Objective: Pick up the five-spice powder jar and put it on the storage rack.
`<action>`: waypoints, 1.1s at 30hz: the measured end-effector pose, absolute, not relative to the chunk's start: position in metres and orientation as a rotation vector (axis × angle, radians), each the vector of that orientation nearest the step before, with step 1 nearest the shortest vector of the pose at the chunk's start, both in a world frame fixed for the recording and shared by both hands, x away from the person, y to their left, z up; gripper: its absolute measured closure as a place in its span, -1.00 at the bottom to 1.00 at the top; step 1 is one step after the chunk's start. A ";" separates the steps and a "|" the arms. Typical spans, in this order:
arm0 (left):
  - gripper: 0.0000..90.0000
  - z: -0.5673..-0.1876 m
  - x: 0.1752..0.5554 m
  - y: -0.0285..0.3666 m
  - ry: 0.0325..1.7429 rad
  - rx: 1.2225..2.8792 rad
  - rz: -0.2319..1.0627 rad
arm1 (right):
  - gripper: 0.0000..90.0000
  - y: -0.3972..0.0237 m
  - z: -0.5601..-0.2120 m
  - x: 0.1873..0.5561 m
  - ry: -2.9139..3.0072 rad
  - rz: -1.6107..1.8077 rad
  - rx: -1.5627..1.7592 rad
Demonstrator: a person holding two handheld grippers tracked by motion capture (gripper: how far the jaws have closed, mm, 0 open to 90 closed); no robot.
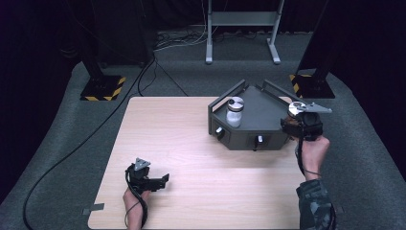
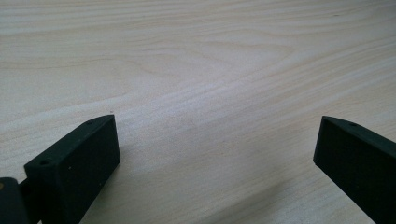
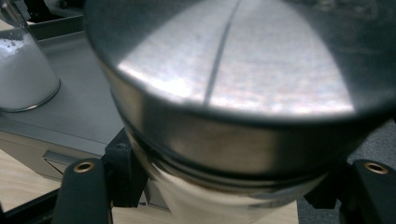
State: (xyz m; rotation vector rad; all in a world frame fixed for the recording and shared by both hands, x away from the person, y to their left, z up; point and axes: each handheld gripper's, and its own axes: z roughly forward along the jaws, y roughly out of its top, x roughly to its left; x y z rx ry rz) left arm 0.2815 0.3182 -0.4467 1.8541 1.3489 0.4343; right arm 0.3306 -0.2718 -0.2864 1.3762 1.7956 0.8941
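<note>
My right gripper [image 1: 295,122] is shut on a glass shaker jar with a shiny metal lid [image 1: 296,108], holding it at the right edge of a grey metal tray [image 1: 261,108]. In the right gripper view the lid [image 3: 224,84] looms close and the black jaws [image 3: 229,186] press on the jar's white lower part from both sides. A second jar [image 1: 234,111] with white contents and a metal lid stands upright in the tray's left part, also seen as a jar [image 3: 23,70] at the left. My left gripper [image 1: 163,180] rests open low over the table's front left, its jaws [image 2: 215,154] wide apart above bare wood.
The tray has raised rails at the back and knobs [image 1: 258,140] on its front face. The light wooden table [image 1: 191,143] stands on grey carpet. Black stands with striped bases [image 1: 103,88] and cables lie beyond the table's far edge.
</note>
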 end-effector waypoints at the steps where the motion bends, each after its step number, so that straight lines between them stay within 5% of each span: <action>1: -0.99 -0.447 0.282 0.318 1.348 1.854 0.434 | -0.33 -0.271 -0.286 0.331 1.797 0.893 1.374; 33: -0.99 -0.447 0.282 0.319 1.344 1.857 0.431 | -0.33 -0.271 -0.284 0.364 1.813 0.892 1.399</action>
